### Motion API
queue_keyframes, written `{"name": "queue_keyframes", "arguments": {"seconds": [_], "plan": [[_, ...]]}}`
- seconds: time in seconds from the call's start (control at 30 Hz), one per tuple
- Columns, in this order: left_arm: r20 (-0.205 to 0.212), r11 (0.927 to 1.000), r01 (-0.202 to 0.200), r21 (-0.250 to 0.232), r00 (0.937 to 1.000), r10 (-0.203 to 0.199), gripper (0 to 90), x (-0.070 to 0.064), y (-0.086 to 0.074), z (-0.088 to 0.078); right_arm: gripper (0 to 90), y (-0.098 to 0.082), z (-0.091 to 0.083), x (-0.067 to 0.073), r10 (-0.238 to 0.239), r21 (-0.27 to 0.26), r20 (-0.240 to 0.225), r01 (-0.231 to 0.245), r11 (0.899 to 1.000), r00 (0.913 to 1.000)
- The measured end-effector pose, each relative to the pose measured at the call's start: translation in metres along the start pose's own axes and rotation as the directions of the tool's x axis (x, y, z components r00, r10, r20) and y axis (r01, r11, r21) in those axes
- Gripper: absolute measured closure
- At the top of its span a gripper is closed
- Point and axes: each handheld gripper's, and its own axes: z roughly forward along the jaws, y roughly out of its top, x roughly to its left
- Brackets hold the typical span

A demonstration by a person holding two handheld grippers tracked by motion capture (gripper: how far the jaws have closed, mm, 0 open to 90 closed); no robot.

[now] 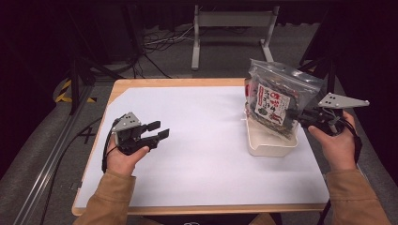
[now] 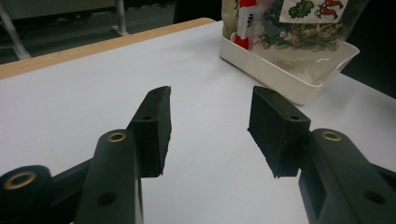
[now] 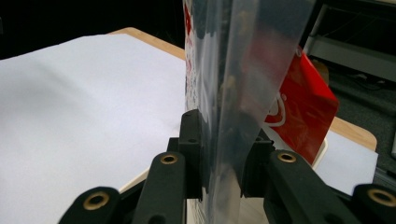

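White sheet (image 1: 202, 140) covers wooden table (image 1: 141, 83)

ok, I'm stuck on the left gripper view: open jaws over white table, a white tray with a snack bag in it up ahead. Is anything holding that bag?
Observer: Yes. The right gripper is shut on the bag's side edge; the right gripper view shows clear plastic pinched between its jaws.
Operator: Bag lying in the tray or standing?
Observer: Standing roughly upright, its bottom down in the white tray.
Operator: Anything else in there?
Observer: A red packet shows behind the clear bag in the right gripper view.
Operator: And where's my gripper on the table?
Observer: The left gripper is over the left part of the white table, jaws pointing toward the tray, well apart from it.
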Motion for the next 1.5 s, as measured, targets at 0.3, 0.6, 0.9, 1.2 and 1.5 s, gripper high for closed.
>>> {"name": "queue_keyframes", "arguments": {"seconds": [0.3,0.6,0.9,1.2,1.5], "plan": [[0.001,1.0000,0.002,0.002,1.0000,-0.002,49.5,0.000,0.000,-0.001,74.8,-0.010,0.006,0.001,0.006,0.037,-0.008,-0.006,0.999,1.0000],[0.002,1.0000,0.005,0.005,1.0000,-0.005,49.4,0.000,-0.001,0.002,74.7,-0.031,0.013,0.001,0.036,0.032,-0.012,-0.036,0.999,0.9993],[0.004,0.9999,0.009,0.005,0.9999,-0.009,49.3,-0.002,-0.001,0.002,74.5,-0.050,0.015,0.000,0.091,0.031,-0.004,-0.091,0.995,0.9958],[0.004,1.0000,0.005,0.002,1.0000,-0.006,48.9,-0.001,0.000,0.001,73.5,-0.055,0.013,-0.002,0.112,0.018,-0.006,-0.112,0.994,0.9937],[0.002,0.9999,0.012,0.003,0.9999,-0.012,46.6,-0.003,-0.006,-0.009,46.9,-0.053,-0.002,0.006,0.143,-0.064,0.025,-0.141,0.988,0.9894]]}}
